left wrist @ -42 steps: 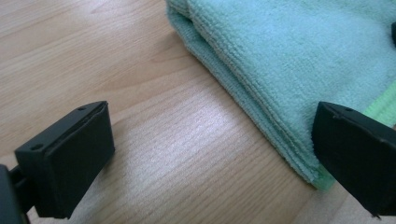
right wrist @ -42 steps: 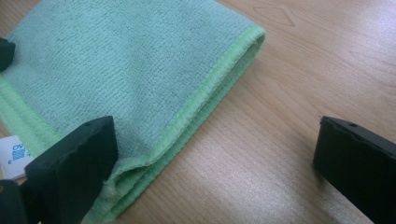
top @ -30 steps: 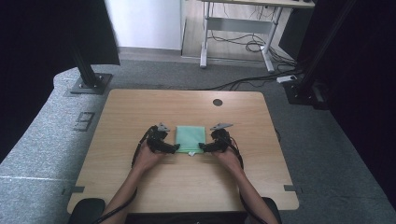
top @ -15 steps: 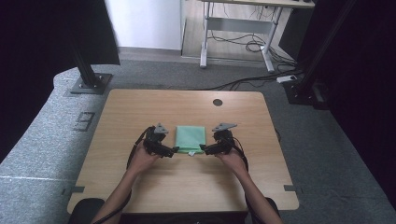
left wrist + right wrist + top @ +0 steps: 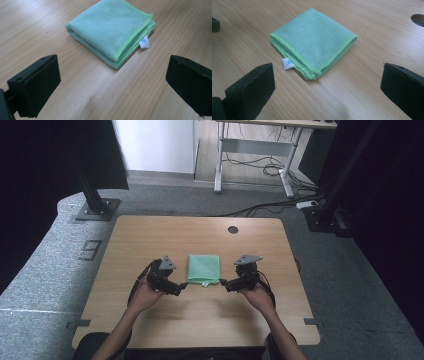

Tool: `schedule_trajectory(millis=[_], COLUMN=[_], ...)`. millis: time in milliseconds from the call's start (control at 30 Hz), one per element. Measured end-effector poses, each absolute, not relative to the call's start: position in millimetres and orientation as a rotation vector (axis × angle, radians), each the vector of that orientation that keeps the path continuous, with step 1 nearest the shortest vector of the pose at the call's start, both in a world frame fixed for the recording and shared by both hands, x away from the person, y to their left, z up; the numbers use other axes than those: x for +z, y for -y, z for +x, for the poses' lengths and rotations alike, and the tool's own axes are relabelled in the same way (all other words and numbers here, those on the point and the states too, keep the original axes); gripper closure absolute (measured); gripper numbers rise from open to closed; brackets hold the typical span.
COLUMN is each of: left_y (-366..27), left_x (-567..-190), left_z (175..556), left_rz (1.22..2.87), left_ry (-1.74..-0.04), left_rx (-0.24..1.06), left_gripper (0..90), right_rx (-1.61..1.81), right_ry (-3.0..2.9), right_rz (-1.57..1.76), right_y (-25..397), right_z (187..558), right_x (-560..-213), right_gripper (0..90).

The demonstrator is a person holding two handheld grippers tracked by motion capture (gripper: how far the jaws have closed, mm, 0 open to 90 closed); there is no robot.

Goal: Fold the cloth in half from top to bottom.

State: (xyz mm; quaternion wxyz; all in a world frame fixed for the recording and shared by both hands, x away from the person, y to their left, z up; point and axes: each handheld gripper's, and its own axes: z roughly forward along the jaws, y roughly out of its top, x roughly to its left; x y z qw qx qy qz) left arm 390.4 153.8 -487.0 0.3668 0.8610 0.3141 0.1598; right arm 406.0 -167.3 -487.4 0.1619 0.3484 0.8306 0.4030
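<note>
Comparing the high view with a second ago, both hands have drawn back a little toward 6 o'clock and apart, so the left tool (image 5: 181, 287) and right tool (image 5: 223, 282) now sit just off the near corners of the folded green cloth (image 5: 204, 268) instead of pressing in on it. The cloth lies flat at the middle of the tabletop (image 5: 150, 235), untouched, with its white tag (image 5: 205, 283) poking out of the near edge.

From the left gripper view, the left tool's jaws stand wide, nothing between them; the cloth (image 5: 112, 30) rests at 12 o'clock ahead, stacked layers facing the camera, tag (image 5: 144, 42) at its 3 o'clock side.

From the right gripper view, the right tool gapes wide as well and holds nothing; the cloth (image 5: 313, 40) lies ahead at 11 o'clock, its tag (image 5: 288, 63) at the corner nearest the left jaw.

My judgement: the fold looks finished and released, or a fresh grasp of the near corners is being lined up.
</note>
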Motion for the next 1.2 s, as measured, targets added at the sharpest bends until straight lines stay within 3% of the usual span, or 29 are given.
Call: schedule_trajectory(millis=[567,1200], left_y=[-188,-205], left_x=[-490,-535], left_z=[361,355], left_rz=[2.192,2.223], left_ry=[-0.835,-0.911], left_rx=[0.455,0.408], left_gripper=[0.0,0.0], right_rx=[1.16,1.039], right_ry=[-2.33,-2.385], right_rz=[1.027,1.1], right_y=[203,215], right_z=[376,370], right_x=[-491,-538], right_gripper=[0.0,0.0])
